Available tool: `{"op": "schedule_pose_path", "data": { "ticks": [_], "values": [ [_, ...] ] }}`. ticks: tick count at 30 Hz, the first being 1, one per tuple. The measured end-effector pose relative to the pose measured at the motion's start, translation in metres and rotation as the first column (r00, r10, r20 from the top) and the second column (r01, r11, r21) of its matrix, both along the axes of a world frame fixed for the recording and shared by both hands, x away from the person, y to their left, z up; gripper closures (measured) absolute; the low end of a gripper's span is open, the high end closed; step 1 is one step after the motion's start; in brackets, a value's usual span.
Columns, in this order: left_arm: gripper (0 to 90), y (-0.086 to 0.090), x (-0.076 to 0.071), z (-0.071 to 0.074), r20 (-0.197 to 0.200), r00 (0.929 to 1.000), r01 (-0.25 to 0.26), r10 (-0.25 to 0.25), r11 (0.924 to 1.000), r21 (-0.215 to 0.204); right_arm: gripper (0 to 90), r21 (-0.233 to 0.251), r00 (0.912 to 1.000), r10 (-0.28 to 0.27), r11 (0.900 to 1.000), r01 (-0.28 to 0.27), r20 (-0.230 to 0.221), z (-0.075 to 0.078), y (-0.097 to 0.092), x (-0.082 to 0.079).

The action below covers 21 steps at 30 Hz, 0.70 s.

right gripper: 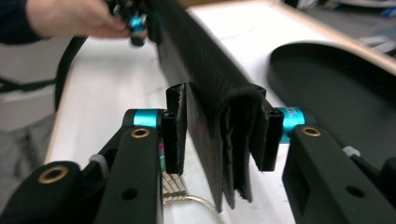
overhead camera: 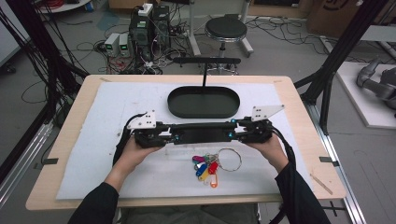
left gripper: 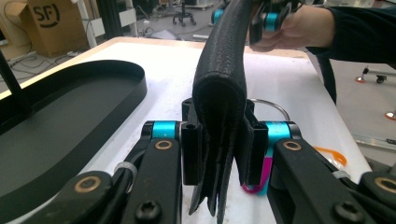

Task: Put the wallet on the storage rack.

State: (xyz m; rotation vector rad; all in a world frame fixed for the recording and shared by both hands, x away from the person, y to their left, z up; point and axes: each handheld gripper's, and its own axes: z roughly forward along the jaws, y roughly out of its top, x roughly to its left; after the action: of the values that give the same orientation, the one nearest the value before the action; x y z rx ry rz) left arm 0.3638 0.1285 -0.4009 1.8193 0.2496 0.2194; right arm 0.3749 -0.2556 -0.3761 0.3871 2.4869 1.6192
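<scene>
Right now the long black textured leather pouch (overhead camera: 201, 133) hangs level between the two tools, its long axis running straight from the left gripper (overhead camera: 164, 137) to the right gripper (overhead camera: 243, 133), folded spine up and open edges down. Each pair of fingers is clamped on one end of it: the left pads (left gripper: 191, 151) pinch the layered edge tightly, and the right pads (right gripper: 173, 126) sit either side of the other end, one pressed on, the other perhaps just off it. Just beyond the fingers lies the black oval tray (overhead camera: 176, 106), parallel to the pouch; below them, on the white surface (overhead camera: 93, 154), rests a steel ring of coloured key tags (overhead camera: 208, 167). Neither hand is nearer the tray, so I'd judge any move there needs both together.
</scene>
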Motion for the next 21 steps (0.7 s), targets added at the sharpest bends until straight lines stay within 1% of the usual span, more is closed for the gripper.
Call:
{"op": "schedule_pose_path", "data": {
  "ticks": [1,2,3,4,5,6,7,9,10,11,13,15,16,17,19,20,21],
  "values": [
    [74.7,-0.002,0.001,0.002,0.001,1.0,-0.006,0.006,1.0,-0.007,60.8,0.015,0.9998,-0.018,0.9997,0.018,0.004,0.002,-0.004,0.0],
    [74.7,-0.003,0.002,0.003,0.005,0.9999,-0.012,0.012,0.9999,-0.007,60.0,0.035,0.9986,-0.052,0.9981,0.051,0.015,0.005,-0.01,-0.001],
    [74.7,-0.005,0.003,0.004,0.013,0.9994,-0.031,0.031,0.9995,-0.01,59.2,0.049,0.9974,-0.07,0.9964,0.069,0.018,0.006,-0.014,-0.002],
    [74.8,-0.005,0.004,0.004,0.013,0.999,-0.043,0.043,0.999,-0.015,58.0,0.078,0.9944,-0.1,0.9922,0.097,0.033,0.009,-0.02,-0.002],
    [74.8,-0.006,0.006,0.005,0.016,0.9978,-0.064,0.064,0.9979,-0.012,56.0,0.094,0.9907,-0.129,0.9878,0.124,0.044,0.01,-0.024,-0.002],
    [74.8,-0.006,0.007,0.006,0.016,0.9962,-0.085,0.085,0.9962,-0.018,54.0,0.111,0.9842,-0.171,0.98,0.165,0.046,0.012,-0.029,-0.003],
    [74.8,-0.006,0.009,0.007,0.022,0.9943,-0.104,0.104,0.9945,-0.014,53.1,0.132,0.9738,-0.219,0.9688,0.21,0.061,0.014,-0.034,-0.004],
    [74.8,-0.005,0.014,0.008,0.026,0.9888,-0.147,0.147,0.989,-0.019,52.9,0.17,0.9468,-0.313,0.9394,0.298,0.074,0.016,-0.045,-0.006],
    [74.8,-0.005,0.015,0.009,0.026,0.9865,-0.161,0.162,0.9867,-0.023,53.2,0.189,0.9273,-0.365,0.9194,0.345,0.082,0.017,-0.051,-0.007],
    [74.8,-0.005,0.017,0.01,0.024,0.9832,-0.18,0.181,0.9833,-0.024,53.1,0.195,0.9152,-0.394,0.9074,0.372,0.086,0.017,-0.054,-0.008],
    [74.8,-0.006,0.021,0.012,0.037,0.9753,-0.217,0.218,0.9758,-0.028,50.0,0.21,0.8845,-0.46,0.875,0.436,0.079,0.018,-0.062,-0.009],
    [74.8,-0.007,0.025,0.013,0.041,0.9694,-0.241,0.242,0.9701,-0.03,48.0,0.233,0.8431,-0.532,0.8316,0.504,0.076,0.018,-0.068,-0.01],
    [74.8,-0.008,0.028,0.015,0.035,0.9668,-0.252,0.253,0.9672,-0.033,47.9,0.244,0.8307,-0.552,0.8172,0.522,0.071,0.017,-0.071,-0.01],
    [74.8,-0.009,0.029,0.016,0.041,0.9634,-0.264,0.265,0.9641,-0.033,47.3,0.255,0.8166,-0.574,0.7995,0.544,0.059,0.017,-0.075,-0.01],
    [74.8,-0.012,0.033,0.017,0.044,0.959,-0.278,0.28,0.9598,-0.036,45.3,0.26,0.7942,-0.606,0.7758,0.575,0.05,0.015,-0.079,-0.01],
    [74.8,-0.014,0.036,0.018,0.045,0.9568,-0.286,0.287,0.9576,-0.038,45.3,0.261,0.7856,-0.617,0.7668,0.587,0.047,0.015,-0.081,-0.01],
    [74.8,-0.015,0.037,0.018,0.04,0.956,-0.289,0.29,0.9565,-0.042,44.6,0.258,0.7742,-0.632,0.7553,0.602,0.042,0.014,-0.083,-0.01]
  ]
}}
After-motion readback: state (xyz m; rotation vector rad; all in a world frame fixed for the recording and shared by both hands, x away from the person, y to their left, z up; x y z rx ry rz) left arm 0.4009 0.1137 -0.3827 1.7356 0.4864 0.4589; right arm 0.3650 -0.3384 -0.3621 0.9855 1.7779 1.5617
